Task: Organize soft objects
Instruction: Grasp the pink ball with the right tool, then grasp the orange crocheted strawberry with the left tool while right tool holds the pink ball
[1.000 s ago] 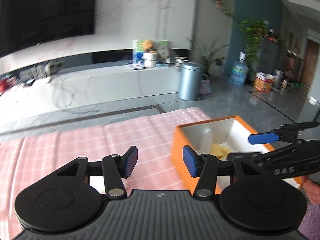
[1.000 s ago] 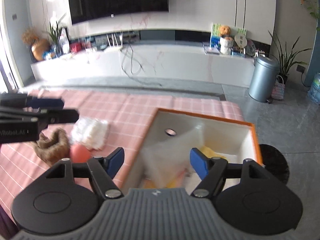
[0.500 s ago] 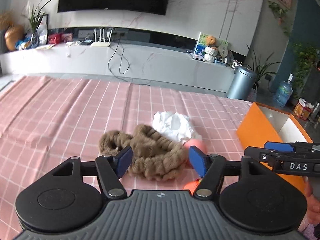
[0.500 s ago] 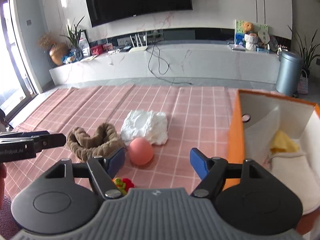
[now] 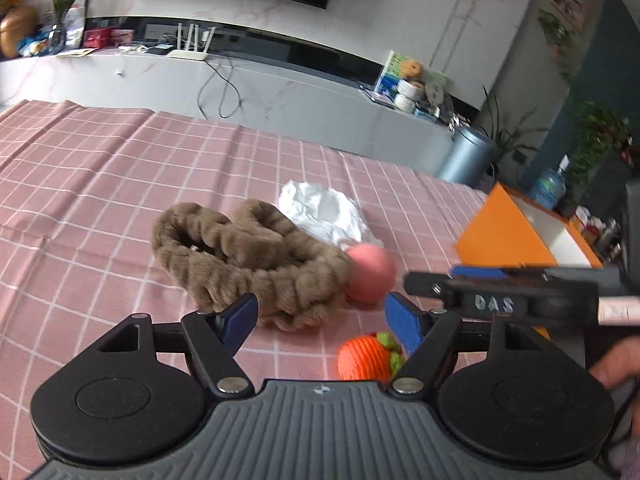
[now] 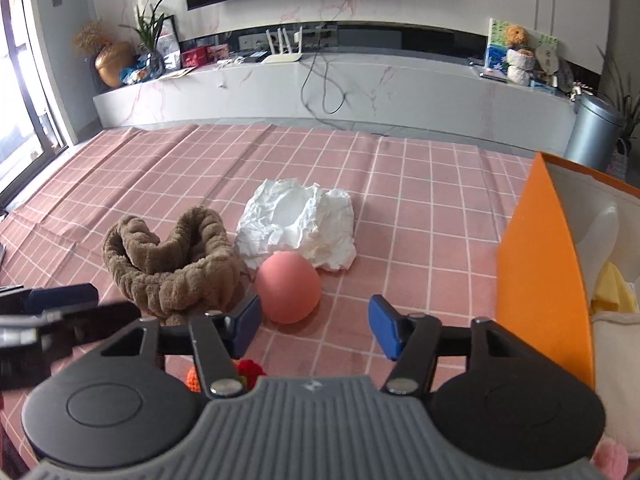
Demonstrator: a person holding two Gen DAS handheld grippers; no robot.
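While both the left gripper [image 5: 320, 314] and right gripper [image 6: 314, 326] are held apart and empty, the pink ball [image 6: 288, 287] could be nudged and rolled toward the table edge.

both grippers point forward and downward, side by side. the left gripper [image 5: 320, 322] has its blue pads well apart; its jaws have just been opening further, and nothing is pressed between them. the right gripper [image 6: 314, 326] also stands parted, though its jaws have just been closing somewhat, with nothing gripped. from the left camera the right gripper's fingers [image 5: 480, 271] reach across just ahead, and a hand [image 5: 614, 368] shows behind them.
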